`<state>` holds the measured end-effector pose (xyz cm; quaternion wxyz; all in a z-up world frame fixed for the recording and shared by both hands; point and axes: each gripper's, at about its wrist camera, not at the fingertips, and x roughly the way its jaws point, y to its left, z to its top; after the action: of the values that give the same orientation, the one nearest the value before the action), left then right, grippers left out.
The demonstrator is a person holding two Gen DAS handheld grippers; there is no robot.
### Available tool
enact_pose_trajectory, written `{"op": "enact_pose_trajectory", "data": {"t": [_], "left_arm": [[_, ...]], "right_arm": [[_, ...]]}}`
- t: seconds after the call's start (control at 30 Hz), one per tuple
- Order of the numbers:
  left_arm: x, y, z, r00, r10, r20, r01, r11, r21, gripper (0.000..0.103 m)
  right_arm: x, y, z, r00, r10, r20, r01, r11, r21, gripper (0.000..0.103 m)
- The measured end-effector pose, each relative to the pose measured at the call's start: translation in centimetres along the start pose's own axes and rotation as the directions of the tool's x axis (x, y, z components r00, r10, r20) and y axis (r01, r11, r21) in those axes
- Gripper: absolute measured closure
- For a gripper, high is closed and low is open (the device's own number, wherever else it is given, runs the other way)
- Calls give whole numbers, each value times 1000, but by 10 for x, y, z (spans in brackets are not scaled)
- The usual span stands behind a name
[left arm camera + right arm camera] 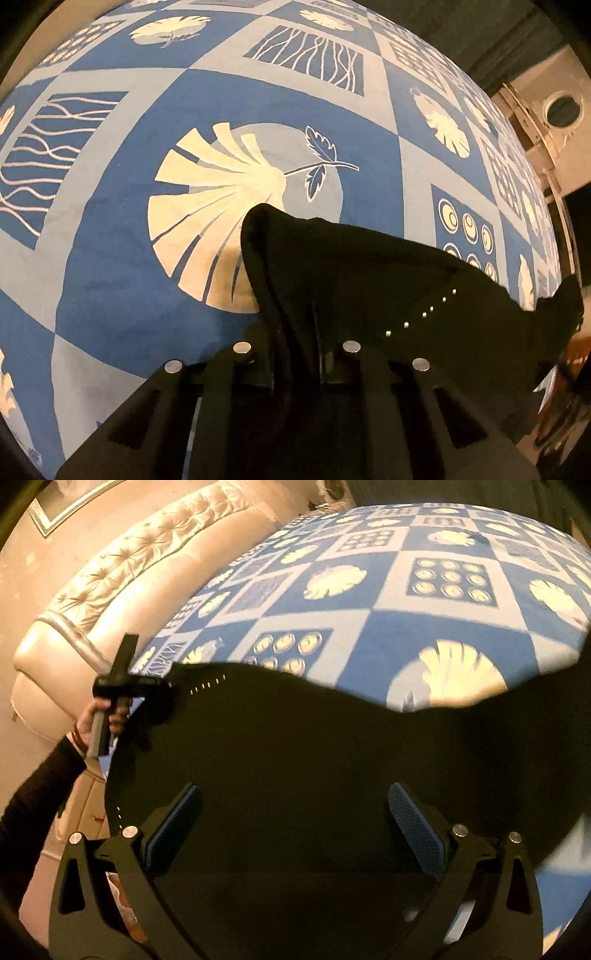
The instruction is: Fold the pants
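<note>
Pants held up over the bed.
Left gripper (295,373) clamped on pants (295,775), hanging above bedspread (110,295); right gripper (295,827) spread wide, gripping nothing. Risk: 1-sided hold, so sagging, twisting, slipping free.

Below me, the bed (388,635) is covered edge to edge by a blue and pale-blue checked bedspread (122,295), cream leaf fans, wavy lines and rings printed in the squares. A cream tufted headboard (122,576) runs along its far side. Black pants (295,775) hang over it; whether they touch it, I can't tell.
</note>
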<state>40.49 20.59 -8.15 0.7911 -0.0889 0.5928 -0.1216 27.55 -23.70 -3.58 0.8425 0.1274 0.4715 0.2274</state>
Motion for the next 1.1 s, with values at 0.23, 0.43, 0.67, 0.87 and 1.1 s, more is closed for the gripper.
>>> {"op": "enact_pose_trajectory", "data": {"t": [0.23, 0.43, 0.67, 0.87, 1.1], "left_arm": [[6, 2, 4, 1000, 15, -12, -15, 1000, -5, 85], [8, -1, 6, 1000, 15, 0, -15, 999, 41, 84], [8, -8, 6, 999, 21, 28, -23, 998, 60, 91], [-17, -16, -2, 991, -30, 127, 23, 998, 57, 94], [-82, -5, -38, 942, -193, 276, 184, 981, 56, 94]], "right_arm": [[50, -8, 71, 985, -77, -152, 45, 978, -204, 2], [112, -17, 77, 927, -135, -351, 20, 950, -311, 3], [97, -23, 70, 939, -105, -328, 19, 967, -255, 89], [60, 10, 49, 972, -166, -166, 102, 935, -341, 92], [-25, 95, -25, 958, -249, 145, 287, 789, -544, 92]]}}
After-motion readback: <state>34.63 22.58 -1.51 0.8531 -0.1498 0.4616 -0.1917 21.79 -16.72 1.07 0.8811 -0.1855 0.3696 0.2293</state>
